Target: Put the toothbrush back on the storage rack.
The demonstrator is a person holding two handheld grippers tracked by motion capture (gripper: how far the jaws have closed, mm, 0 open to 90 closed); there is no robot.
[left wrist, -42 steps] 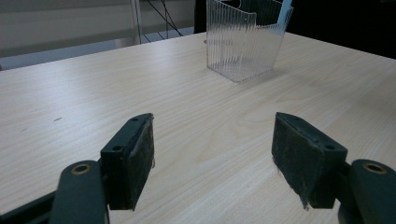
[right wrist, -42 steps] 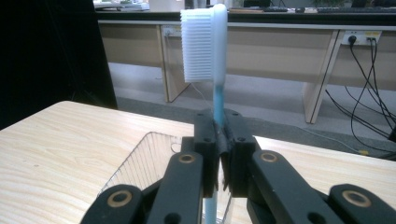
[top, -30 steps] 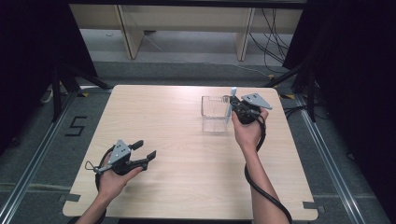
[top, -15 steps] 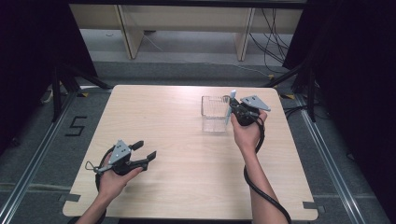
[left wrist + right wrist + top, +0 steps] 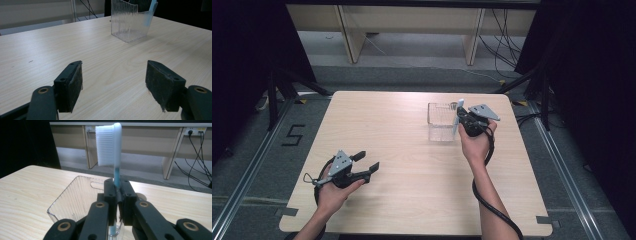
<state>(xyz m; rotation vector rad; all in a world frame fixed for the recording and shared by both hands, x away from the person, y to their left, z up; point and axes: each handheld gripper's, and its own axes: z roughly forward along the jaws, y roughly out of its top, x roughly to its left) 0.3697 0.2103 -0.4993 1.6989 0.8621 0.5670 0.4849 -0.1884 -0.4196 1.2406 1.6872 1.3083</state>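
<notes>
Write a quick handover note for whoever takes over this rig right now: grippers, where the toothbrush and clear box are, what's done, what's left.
Right gripper: shut on the toothbrush, held upright, bristle head up, at the clear ribbed box.
Left gripper: open, holding nothing, resting low at the near left of the table.
Done: toothbrush picked up and brought to the box.
Left: probably lower it into the box and release; its lower end seems to be at the box's rim.

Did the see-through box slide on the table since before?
No. The box sits at the same spot near the table's far right corner in the high view, with the right tongs holding a toothbrush beside it.
</notes>
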